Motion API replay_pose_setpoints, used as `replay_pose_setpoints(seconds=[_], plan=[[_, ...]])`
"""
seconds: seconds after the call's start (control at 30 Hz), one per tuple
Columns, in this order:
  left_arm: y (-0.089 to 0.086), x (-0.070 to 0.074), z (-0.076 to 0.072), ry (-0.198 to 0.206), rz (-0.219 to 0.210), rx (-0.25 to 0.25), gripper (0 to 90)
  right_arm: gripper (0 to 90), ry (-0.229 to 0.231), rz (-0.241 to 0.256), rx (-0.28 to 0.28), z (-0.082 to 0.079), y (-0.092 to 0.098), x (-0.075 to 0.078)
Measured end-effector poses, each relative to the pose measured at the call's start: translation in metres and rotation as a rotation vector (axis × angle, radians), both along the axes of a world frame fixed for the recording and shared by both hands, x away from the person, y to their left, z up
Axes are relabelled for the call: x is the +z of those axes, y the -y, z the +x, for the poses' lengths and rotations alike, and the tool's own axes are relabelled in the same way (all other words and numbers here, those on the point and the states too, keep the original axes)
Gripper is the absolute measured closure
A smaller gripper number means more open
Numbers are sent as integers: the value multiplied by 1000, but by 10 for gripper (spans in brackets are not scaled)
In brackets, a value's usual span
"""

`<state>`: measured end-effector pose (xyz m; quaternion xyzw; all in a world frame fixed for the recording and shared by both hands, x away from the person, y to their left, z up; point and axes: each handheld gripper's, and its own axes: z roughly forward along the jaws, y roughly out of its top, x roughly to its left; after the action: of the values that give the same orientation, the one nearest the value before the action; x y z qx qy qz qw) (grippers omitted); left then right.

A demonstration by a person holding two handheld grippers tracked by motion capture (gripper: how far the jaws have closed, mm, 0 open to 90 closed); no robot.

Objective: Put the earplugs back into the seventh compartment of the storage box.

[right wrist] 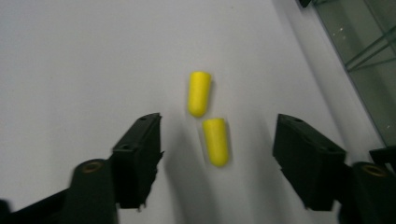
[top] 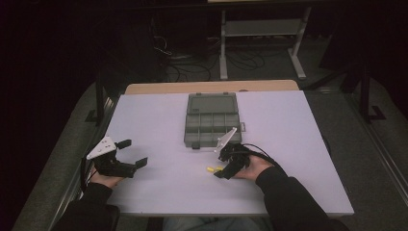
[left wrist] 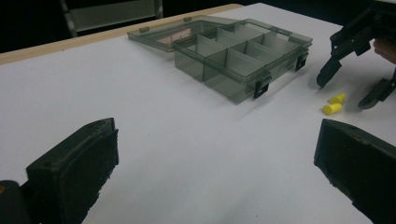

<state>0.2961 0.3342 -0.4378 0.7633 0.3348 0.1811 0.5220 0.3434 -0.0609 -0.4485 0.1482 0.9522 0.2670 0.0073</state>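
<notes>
Two yellow foam earplugs lie side by side on the white table. My right gripper hovers over them, open, with the nearer plug between its jaws and no contact that I can see. From above, the earplugs sit just left of the right gripper. A grey clear compartment box stands open mid-table, its lid laid flat behind it. My left gripper rests open and empty at the left. In the left gripper view, the box, earplugs and right gripper lie beyond my left gripper.
The white table ends in a wooden strip at the back. Beyond it on the dark floor stand a metal shelf frame and loose cables. The box's latches face the front.
</notes>
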Motion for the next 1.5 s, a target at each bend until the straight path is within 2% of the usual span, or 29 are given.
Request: replay_pose_setpoints(seconds=[0.23,0.43,0.7,0.93,1.5], plan=[[0,0,0,1,-4,1,0,562,-9,4,7,2,0,-1],[0,0,0,6,-6,-5,0,778,9,-9,15,-1,-1,0],[0,0,0,5,-10,-5,0,791,12,-1,3,0,1,4],[-1,0,0,1,-15,-3,0,794,19,40,-11,5,6,16],[-1,0,0,-4,-16,-4,0,798,68,67,-33,16,10,44]])
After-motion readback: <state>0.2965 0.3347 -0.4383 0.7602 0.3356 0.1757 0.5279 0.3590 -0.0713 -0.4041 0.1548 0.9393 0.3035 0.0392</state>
